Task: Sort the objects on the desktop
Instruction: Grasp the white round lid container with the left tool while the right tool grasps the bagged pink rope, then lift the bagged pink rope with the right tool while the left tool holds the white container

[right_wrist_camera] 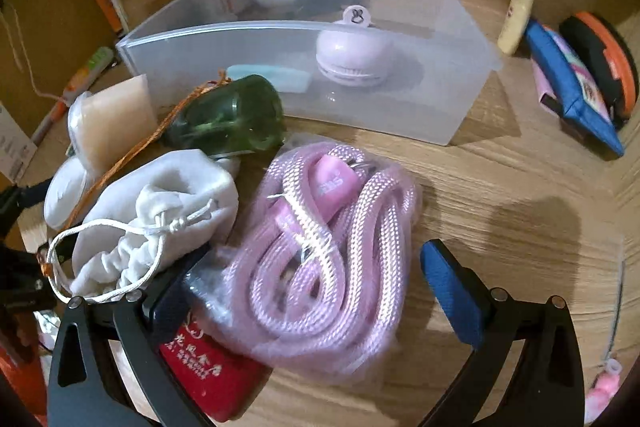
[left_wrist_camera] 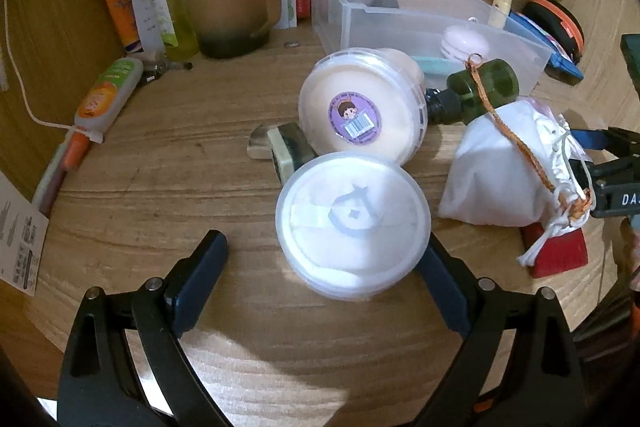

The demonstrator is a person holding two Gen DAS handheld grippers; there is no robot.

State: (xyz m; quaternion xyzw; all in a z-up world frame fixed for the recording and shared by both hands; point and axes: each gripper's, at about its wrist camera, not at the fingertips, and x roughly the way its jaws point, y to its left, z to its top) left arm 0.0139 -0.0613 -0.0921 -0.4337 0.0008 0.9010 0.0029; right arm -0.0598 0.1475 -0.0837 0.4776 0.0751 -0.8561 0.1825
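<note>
The left gripper [left_wrist_camera: 324, 259] is hovering low over the counter [left_wrist_camera: 160, 187] w/ its fingers spread wide, bracketing the white round tub [left_wrist_camera: 354, 223] w/o pinching it yet; the right-hand finger is sitting just beside the tub's wall while the left-hand one is standing well apart, prob. because the person is lining up a sideways squeeze across the lid; a second round tub [left_wrist_camera: 362, 103] w/ a purple sticker is leaning tilted against the first one and a small stone block [left_wrist_camera: 286, 147], so lifting the near tub is likely to let it tip. The right gripper [right_wrist_camera: 316, 287] is also spread open, straddling the bagged pink rope [right_wrist_camera: 332, 255], which is lying loose on the counter btwn the fingers, not clamped; its left-hand finger is wedged partly under the white drawstring pouch [right_wrist_camera: 160, 211] and over a red box [right_wrist_camera: 212, 371], so closing is risking a snag on the pouch cord. The clear plastic bin [right_wrist_camera: 280, 67] is sitting just behind the pile, already holding a lilac round gadget [right_wrist_camera: 352, 63] and a pale blue piece [right_wrist_camera: 272, 77]; it's prob. the sorting target, hence both grippers facing it. A green glass bottle [right_wrist_camera: 228, 119] w/ an orange cord is lying on its side touching the pouch, near the bin's front wall.
</note>
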